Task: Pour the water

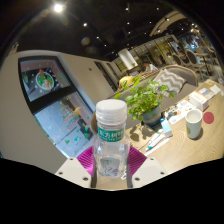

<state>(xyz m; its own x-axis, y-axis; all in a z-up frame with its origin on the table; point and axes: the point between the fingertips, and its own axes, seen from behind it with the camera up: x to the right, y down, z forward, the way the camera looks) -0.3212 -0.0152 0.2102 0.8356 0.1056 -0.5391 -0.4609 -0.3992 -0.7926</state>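
A clear plastic water bottle (111, 140) with a white cap and a green label stands upright between my fingers. My gripper (111, 163) is shut on the bottle, both magenta pads (86, 160) pressing its sides. A white cup (194, 123) stands on the wooden table (185, 148) ahead and to the right of the bottle, well apart from it. The bottle's base is hidden behind my fingers.
A potted green plant (147, 98) stands just beyond the bottle to the right. A red coaster (208, 116) lies by the cup, and white boxes (200, 98) sit farther back. A glass door with a poster (42, 82) is at the left.
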